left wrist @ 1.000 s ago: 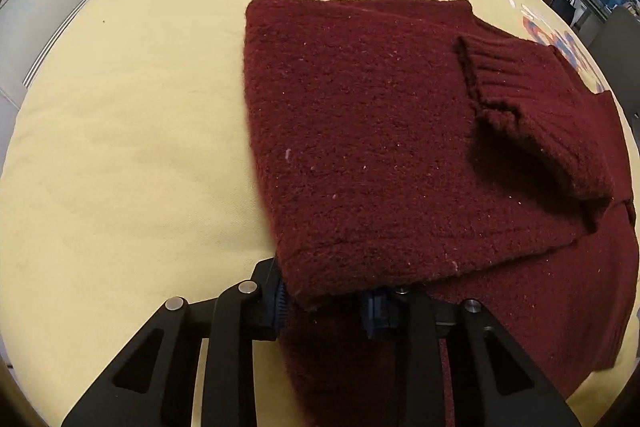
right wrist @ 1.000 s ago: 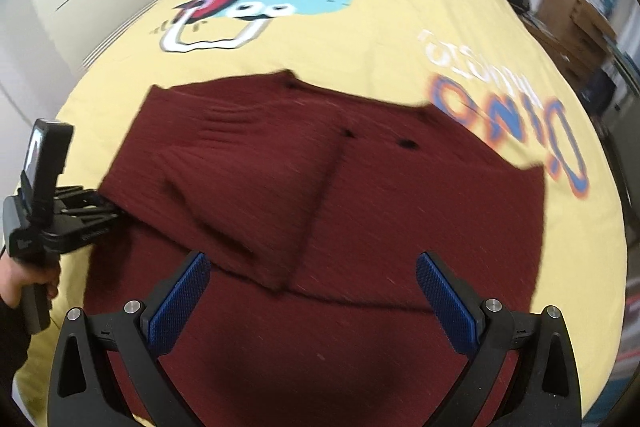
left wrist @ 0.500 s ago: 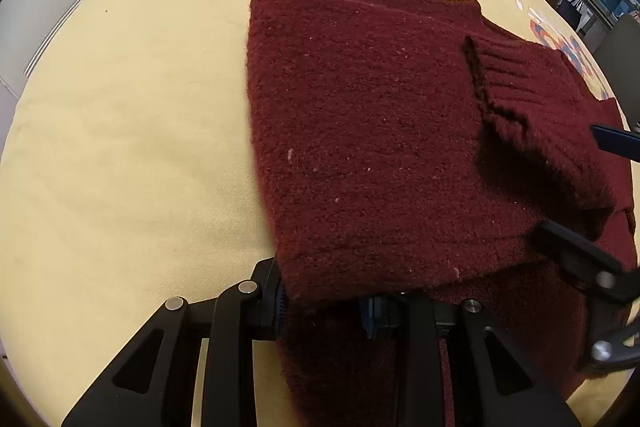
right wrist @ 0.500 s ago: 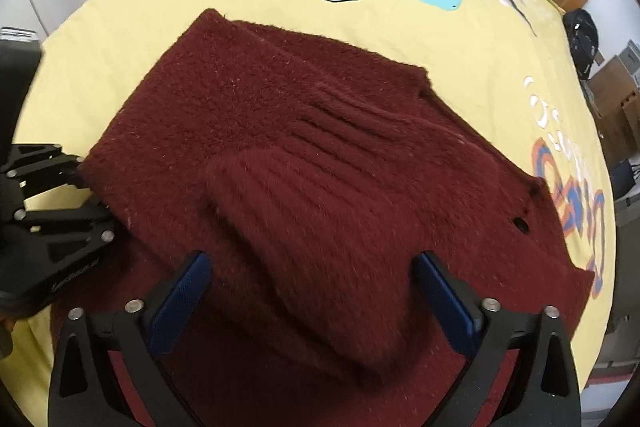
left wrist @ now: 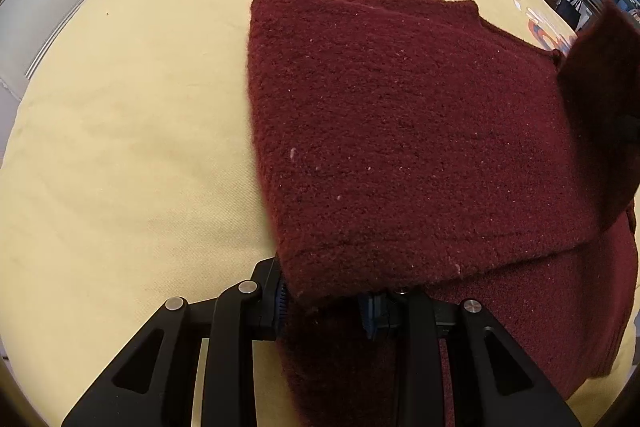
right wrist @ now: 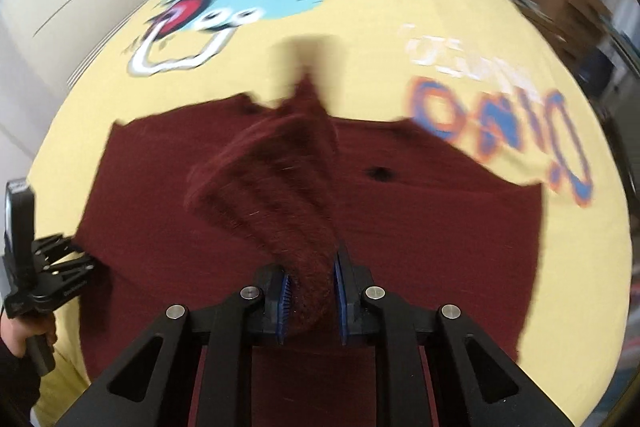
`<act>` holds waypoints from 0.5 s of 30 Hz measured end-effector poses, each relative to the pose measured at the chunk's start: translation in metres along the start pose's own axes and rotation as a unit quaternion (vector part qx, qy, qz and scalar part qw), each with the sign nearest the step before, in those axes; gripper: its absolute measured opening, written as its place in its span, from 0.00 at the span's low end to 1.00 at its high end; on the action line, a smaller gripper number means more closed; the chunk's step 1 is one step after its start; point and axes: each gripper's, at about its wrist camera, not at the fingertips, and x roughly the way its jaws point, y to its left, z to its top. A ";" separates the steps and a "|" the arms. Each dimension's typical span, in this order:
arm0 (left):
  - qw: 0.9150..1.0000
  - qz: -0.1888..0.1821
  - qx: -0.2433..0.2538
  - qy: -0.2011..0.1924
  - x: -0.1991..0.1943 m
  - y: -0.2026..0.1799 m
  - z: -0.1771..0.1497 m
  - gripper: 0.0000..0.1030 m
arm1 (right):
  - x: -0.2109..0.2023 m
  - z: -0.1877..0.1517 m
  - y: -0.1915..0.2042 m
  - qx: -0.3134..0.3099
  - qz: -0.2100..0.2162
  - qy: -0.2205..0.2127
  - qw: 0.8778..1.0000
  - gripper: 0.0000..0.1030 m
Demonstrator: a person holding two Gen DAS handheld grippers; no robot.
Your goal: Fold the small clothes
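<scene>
The maroon sweater (right wrist: 420,219) lies on the yellow bedspread (left wrist: 120,147) — its orange-and-blue print (right wrist: 500,131) too blurred to read — the left gripper (left wrist: 324,303) clamping its folded corner, the right gripper (right wrist: 310,297), jaws just closed, pinching the ribbed sleeve (right wrist: 276,203).

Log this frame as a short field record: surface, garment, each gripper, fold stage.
surface: yellow bedspread with a cartoon print
garment: dark red knit sweater, one side folded over the body
left gripper: shut on the sweater's near folded edge
right gripper: jaws have just been closing, now clamped on the ribbed sleeve, which is lifted off the body
fold stage: partly folded, sleeve not yet laid down
</scene>
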 end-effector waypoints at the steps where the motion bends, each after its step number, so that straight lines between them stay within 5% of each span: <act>1: 1.000 0.001 0.001 -0.003 -0.001 -0.001 -0.001 0.23 | -0.003 -0.003 -0.008 0.011 0.000 0.001 1.000 0.17; 15: 0.999 0.035 0.017 -0.002 -0.006 -0.023 0.002 0.18 | 0.020 -0.045 -0.080 0.079 -0.016 0.032 0.996 0.14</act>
